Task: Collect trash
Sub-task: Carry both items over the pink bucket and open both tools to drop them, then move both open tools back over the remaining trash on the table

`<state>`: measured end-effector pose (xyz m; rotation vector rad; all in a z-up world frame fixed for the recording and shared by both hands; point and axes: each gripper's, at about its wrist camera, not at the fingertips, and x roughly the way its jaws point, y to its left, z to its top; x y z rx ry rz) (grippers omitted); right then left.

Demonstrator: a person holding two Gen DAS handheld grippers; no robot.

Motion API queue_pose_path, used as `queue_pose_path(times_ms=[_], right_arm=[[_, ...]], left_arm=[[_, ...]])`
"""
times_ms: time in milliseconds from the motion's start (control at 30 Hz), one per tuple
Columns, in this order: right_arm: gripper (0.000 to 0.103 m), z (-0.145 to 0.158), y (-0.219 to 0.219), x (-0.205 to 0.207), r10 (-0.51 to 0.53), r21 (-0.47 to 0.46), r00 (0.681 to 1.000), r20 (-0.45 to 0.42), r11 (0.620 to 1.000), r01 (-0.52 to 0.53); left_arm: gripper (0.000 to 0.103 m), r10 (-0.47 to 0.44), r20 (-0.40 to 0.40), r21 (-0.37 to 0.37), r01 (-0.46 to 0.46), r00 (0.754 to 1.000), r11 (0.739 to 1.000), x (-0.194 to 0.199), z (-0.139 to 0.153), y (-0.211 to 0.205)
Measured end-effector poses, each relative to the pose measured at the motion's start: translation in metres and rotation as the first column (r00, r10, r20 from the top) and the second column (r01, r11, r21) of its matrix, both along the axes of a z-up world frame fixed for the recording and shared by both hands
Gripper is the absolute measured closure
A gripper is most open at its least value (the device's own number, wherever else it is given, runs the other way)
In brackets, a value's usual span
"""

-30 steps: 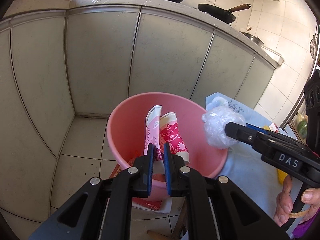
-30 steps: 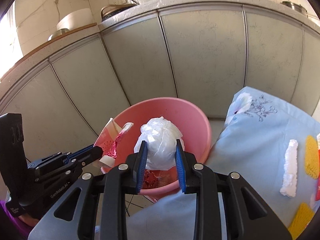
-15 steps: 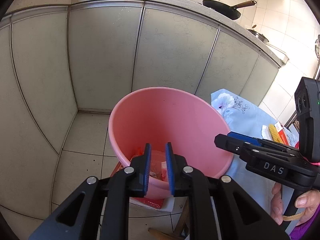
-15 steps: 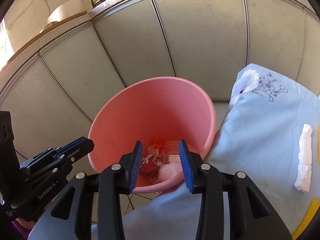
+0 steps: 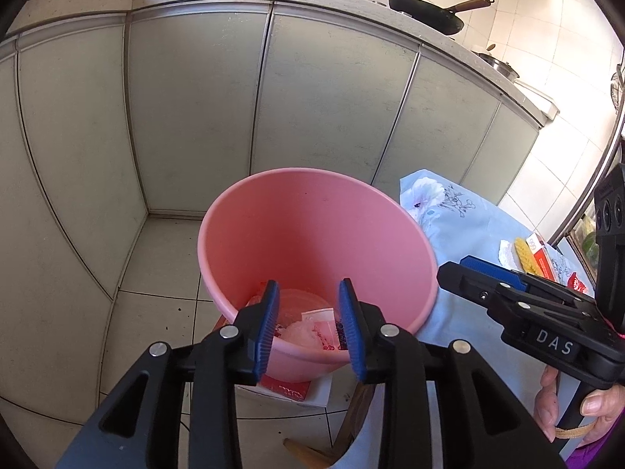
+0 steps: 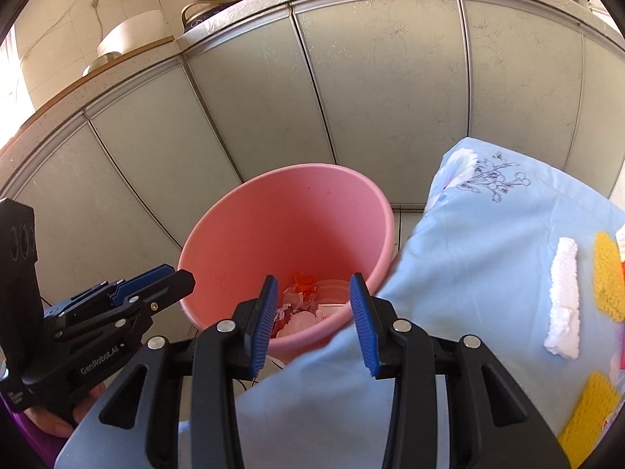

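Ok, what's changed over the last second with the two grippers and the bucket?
Both let go: the left hand-held gripper dropped its pink patterned carton and the right hand-held gripper its white plastic bag into the pink bucket, and both now stand open and empty. The bucket and blue tablecloth stayed put.

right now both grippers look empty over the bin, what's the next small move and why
Probably swing the right hand-held gripper toward the white foam strip on the blue cloth. Both it and the left hand-held gripper are open and empty above the pink bin, which already holds scraps, while the strip and yellow pieces lie uncollected on that side.
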<state>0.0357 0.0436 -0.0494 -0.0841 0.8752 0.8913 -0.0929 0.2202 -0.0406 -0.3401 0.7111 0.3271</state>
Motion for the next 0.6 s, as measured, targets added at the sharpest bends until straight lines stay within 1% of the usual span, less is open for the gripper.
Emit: queue_pose_path(times_ms=[300,500,567,600], right_arm=[[0.064,0.012,-0.039,-0.005,-0.045,0.01,0.998,0.035,0.999,0.044],[0.064,0.015,-0.07,-0.004,-0.097,0.002,0.994,0.047,0.995,0.097],[0.064,0.018,-0.085,-0.003,-0.125,0.006,0.99,0.061,0.992,0.125],[0.064,0.021,-0.096,-0.001,-0.148,0.009,0.987,0.068,0.989,0.147]], left_arm=[[0.071,-0.037,0.007,-0.007,0.037,0.999,0.999,0.005,0.012,-0.019],[0.071,-0.088,0.006,0.001,0.088,0.996,0.996,0.013,0.018,-0.043],[0.064,-0.11,0.004,0.004,0.11,0.994,0.994,0.018,0.02,-0.052],[0.057,-0.121,0.004,0.004,0.12,0.993,0.993,0.02,0.021,-0.056]])
